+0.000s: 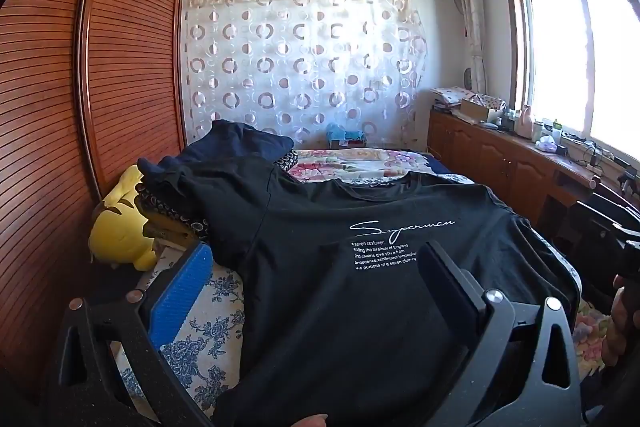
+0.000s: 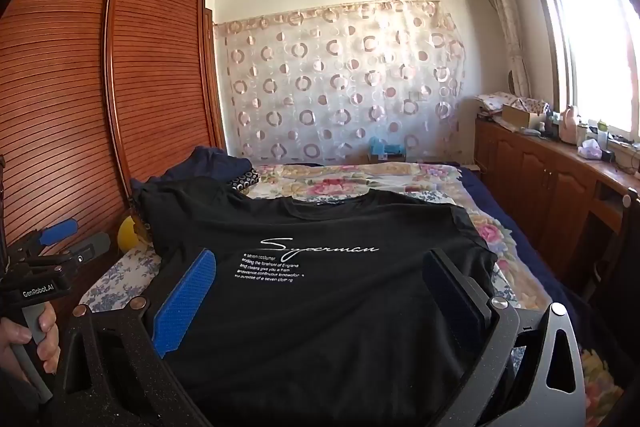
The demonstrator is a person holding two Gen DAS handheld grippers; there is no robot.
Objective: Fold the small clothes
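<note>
A black T-shirt point(image 1: 360, 287) with a white "Superman" print lies spread face up on the bed, collar at the far end. In the left wrist view my left gripper point(image 1: 316, 267) hovers open over the shirt's near left part, with its blue pad point(image 1: 182, 291) out over the sheet and nothing between the fingers. From the right wrist, the same T-shirt point(image 2: 320, 327) fills the middle. My right gripper point(image 2: 320, 279) stands open above its lower half, empty. The left gripper point(image 2: 78, 239) shows at the far left, held by a hand point(image 2: 28, 339).
A pile of dark clothes point(image 1: 236, 151) and a yellow plush toy point(image 1: 120, 227) sit at the bed's left side by a slatted wardrobe point(image 1: 132, 67). A floral quilt point(image 2: 360, 183) covers the far bed. A wooden cabinet point(image 2: 560, 195) runs under the window on the right.
</note>
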